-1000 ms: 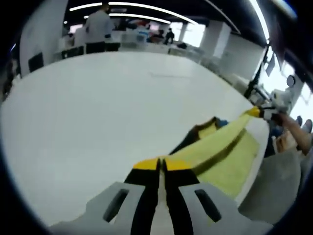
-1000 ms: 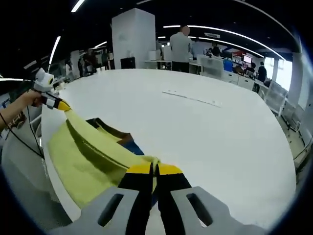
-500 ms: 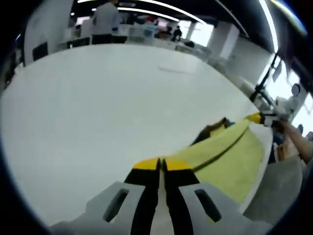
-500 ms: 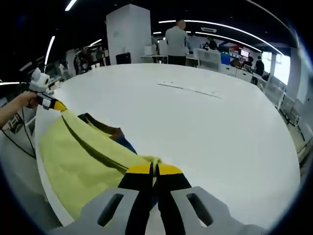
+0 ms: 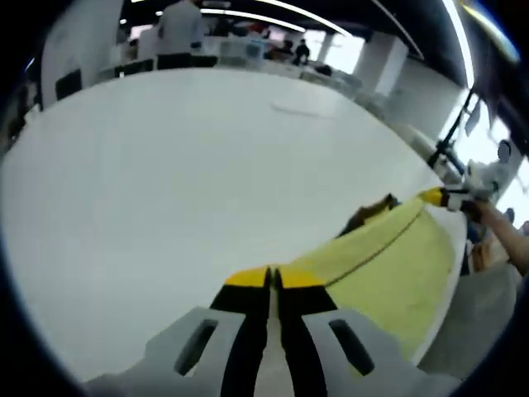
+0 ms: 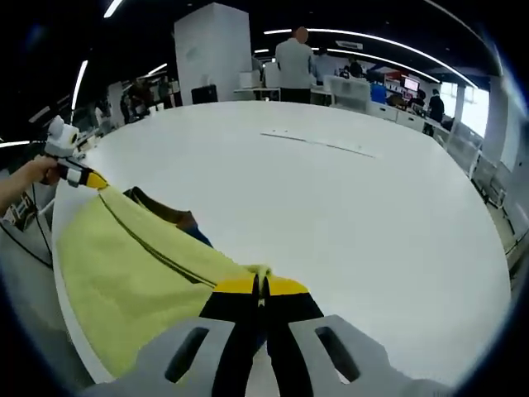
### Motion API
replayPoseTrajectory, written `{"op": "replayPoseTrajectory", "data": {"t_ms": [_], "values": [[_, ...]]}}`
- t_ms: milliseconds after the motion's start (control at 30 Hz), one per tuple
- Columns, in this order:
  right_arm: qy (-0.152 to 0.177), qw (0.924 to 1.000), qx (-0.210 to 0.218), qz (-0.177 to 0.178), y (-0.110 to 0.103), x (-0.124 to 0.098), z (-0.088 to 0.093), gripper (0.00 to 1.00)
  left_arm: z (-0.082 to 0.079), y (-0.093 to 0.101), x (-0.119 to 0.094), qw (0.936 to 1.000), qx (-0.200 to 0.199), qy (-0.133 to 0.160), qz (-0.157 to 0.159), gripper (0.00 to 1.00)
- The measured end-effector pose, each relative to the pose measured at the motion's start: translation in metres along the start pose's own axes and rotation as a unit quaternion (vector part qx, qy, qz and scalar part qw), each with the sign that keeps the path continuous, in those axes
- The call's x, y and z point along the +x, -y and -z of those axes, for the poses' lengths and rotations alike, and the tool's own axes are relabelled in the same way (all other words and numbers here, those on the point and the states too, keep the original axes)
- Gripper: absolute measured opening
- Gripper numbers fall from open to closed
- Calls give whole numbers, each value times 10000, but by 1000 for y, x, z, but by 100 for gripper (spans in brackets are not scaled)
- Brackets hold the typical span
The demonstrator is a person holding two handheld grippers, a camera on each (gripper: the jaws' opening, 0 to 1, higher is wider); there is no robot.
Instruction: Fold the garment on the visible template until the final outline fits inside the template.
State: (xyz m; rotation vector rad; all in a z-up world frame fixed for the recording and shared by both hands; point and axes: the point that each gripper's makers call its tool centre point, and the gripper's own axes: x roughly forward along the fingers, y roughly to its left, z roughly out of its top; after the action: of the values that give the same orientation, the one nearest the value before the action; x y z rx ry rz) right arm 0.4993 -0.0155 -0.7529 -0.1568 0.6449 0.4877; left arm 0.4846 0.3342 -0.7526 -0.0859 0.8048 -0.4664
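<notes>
Indoors, white table (image 5: 165,165), office behind.

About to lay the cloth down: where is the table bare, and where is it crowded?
The white table is bare from the yellow garment out to its far rim. The crowded part is the near edge, where the left gripper and right gripper hold the garment stretched over darker cloth.

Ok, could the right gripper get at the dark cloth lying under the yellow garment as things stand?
Probably not: the right gripper is shut on the yellow garment, and that stretched cloth covers most of the dark cloth; only its far edge shows.
</notes>
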Motion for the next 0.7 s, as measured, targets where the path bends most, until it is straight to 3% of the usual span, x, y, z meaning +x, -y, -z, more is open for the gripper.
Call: {"op": "replayPoseTrajectory", "data": {"t_ms": [700], "values": [[-185,9998,60,-20,2,13,14,3,8,-10,12,9999,-33,-102,-38,0]]}}
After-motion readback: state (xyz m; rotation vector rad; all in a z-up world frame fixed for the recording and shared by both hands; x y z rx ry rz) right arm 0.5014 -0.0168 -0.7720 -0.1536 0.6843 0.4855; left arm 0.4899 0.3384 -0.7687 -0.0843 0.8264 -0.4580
